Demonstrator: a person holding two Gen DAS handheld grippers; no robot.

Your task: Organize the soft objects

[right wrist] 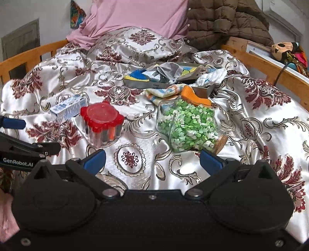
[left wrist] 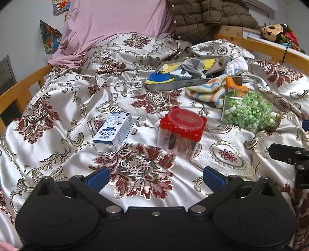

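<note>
A grey tray at the back of the bed holds several soft cloths, blue, yellow, grey and white. A striped cloth with an orange part lies just in front of the tray, against a jar of green pieces. My left gripper is open and empty, low over the bedspread, short of a red-lidded jar. My right gripper is open and empty, just short of the green jar.
A blue and white carton lies left of the red-lidded jar. The patterned bedspread is rumpled. A pink pillow, a brown jacket and wooden bed rails ring the bed.
</note>
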